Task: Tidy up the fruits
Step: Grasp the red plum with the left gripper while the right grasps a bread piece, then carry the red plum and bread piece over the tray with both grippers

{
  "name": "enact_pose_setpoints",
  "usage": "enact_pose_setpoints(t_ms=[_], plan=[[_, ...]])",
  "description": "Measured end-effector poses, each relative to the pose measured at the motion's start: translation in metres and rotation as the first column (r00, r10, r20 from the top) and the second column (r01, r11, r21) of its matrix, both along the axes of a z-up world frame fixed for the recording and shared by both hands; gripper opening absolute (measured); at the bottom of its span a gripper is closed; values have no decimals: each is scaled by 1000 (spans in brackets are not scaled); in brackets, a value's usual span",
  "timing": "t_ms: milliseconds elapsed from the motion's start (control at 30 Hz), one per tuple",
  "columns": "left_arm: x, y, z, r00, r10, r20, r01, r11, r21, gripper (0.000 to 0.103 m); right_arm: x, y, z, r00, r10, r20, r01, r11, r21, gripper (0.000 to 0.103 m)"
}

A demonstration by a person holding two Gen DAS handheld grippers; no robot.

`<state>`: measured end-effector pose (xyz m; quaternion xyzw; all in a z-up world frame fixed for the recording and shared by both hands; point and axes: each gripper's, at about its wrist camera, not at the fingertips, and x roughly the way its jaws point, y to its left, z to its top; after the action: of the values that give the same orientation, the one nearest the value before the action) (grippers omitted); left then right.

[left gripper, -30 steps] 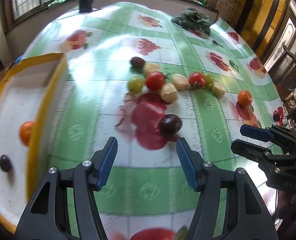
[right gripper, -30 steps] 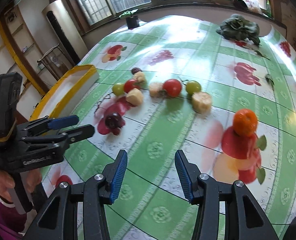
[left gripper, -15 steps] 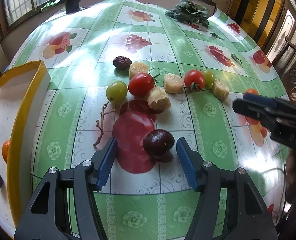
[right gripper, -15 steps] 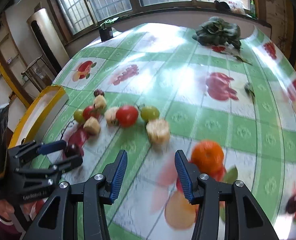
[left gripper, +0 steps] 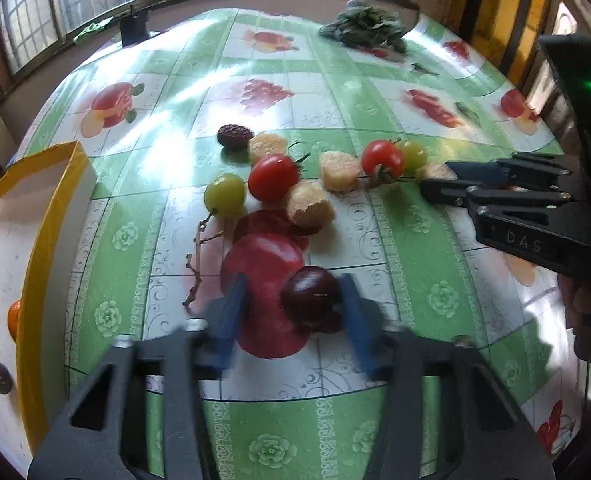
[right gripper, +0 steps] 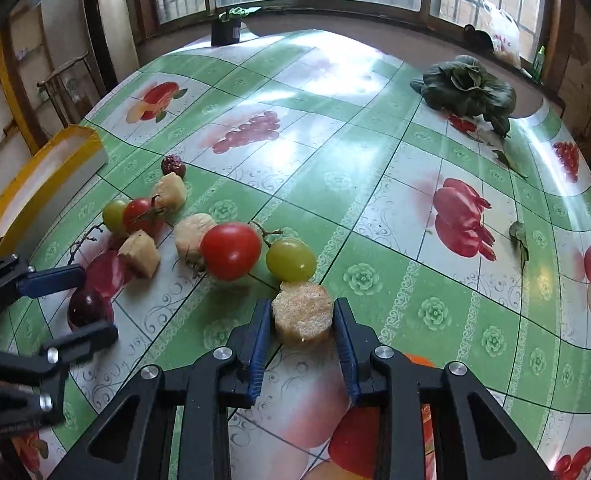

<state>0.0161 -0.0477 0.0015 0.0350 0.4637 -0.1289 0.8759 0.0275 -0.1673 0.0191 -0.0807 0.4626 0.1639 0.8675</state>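
Two grips closing, sort barely begun.

Left gripper [left gripper: 291, 312] jaws have just been closing around the dark plum [left gripper: 311, 298]; its blurred pads seem not quite touching it. Right gripper [right gripper: 301, 344] jaws have also been closing and clamp the pale banana slice [right gripper: 302, 314]. Yellow tray [left gripper: 35, 248] holds only an orange fruit [left gripper: 13, 318] and a dark one [left gripper: 0, 376]. Right of the tray, tomatoes, grapes, slices and a date [left gripper: 234, 135] remain on the tablecloth [left gripper: 395, 112].

A glossy, plastic-looking cloth [right gripper: 375, 208] covers the desk. The tomato [right gripper: 230, 251] and plum [left gripper: 311, 295] are smooth and shiny, the cut chunk [right gripper: 302, 314] rough and matt. The tray [left gripper: 43, 216] may be card.
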Motion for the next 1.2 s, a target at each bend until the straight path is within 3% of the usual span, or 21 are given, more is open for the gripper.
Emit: enact_pose_setpoints(t_ms=[500, 1200], plan=[[-35, 26, 29, 998, 49, 30, -48, 997, -54, 29, -64, 12, 28, 999, 17, 31, -22, 988, 150, 30], [-67, 114, 65, 965, 228, 131, -228, 974, -14, 29, -84, 112, 64, 978, 190, 84, -202, 964, 171, 30]])
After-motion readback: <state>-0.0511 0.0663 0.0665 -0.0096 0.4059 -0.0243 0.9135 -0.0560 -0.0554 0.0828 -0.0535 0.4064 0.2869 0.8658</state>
